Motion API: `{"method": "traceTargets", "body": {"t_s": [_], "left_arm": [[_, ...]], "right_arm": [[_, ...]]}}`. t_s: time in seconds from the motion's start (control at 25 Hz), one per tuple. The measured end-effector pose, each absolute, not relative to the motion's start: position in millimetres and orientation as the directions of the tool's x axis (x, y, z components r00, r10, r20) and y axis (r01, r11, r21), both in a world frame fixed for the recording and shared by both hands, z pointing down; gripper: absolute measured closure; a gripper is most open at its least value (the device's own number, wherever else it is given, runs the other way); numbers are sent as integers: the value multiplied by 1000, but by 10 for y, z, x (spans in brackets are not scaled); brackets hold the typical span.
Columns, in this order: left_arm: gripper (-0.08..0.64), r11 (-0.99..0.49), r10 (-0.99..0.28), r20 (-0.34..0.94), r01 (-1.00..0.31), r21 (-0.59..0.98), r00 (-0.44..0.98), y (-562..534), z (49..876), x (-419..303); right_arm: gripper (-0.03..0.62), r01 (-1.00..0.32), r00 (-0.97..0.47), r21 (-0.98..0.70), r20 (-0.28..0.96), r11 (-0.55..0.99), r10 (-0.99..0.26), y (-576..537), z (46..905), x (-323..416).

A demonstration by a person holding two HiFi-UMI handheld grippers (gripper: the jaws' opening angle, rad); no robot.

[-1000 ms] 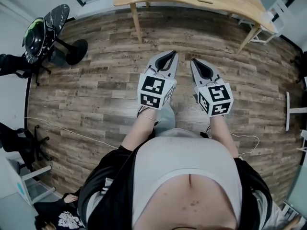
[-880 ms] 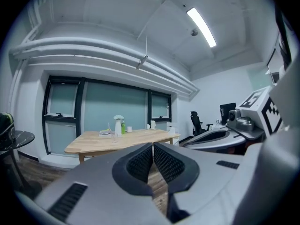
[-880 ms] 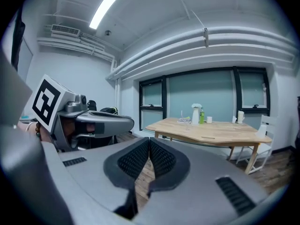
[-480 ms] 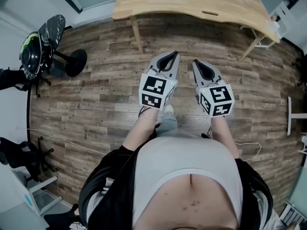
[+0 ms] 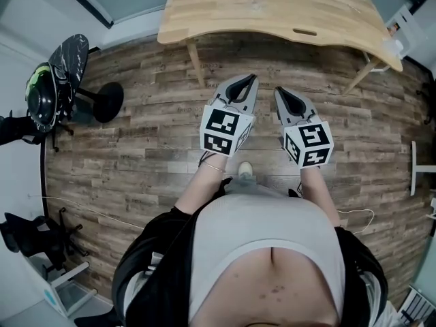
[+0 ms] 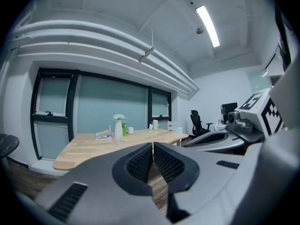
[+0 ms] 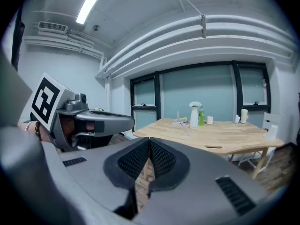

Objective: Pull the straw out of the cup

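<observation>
Two grippers, the left gripper [image 5: 246, 81] and the right gripper [image 5: 281, 92], point side by side over the plank floor [image 5: 136, 135]. Each has its jaws pressed fully together, with nothing between them. Well ahead stands the wooden table [image 5: 272, 12]. Near its far side is the clear cup [image 7: 185, 128] with the straw [image 7: 178, 116] rising from it, just beside a white vase [image 7: 194, 117] and a green bottle [image 7: 201, 116].

The likely trouble is that a light cup may tip or slide if the straw is pulled while nothing steadies it. The vase also stands close enough to be knocked by a wide approach. Both sets of jaws must part before either can grip.

By count there are two grippers, one table, one cup, one straw, one vase and one bottle. There also seem to be two white mugs [image 7: 209, 120].
</observation>
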State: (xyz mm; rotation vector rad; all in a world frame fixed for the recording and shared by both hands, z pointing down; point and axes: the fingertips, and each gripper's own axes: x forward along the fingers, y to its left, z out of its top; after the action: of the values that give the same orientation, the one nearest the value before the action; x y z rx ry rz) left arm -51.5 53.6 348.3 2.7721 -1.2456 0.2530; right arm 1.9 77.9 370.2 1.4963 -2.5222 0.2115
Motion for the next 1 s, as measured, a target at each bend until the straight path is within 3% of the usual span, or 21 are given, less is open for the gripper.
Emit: {"method": "traceTargets", "body": {"t_s": [1.0], "left_arm": [[548, -660, -735, 183, -751, 28, 653, -23, 3469, -535]], "right_arm": [[567, -872, -480, -28, 233, 488, -845, 169, 3695, 17]]}}
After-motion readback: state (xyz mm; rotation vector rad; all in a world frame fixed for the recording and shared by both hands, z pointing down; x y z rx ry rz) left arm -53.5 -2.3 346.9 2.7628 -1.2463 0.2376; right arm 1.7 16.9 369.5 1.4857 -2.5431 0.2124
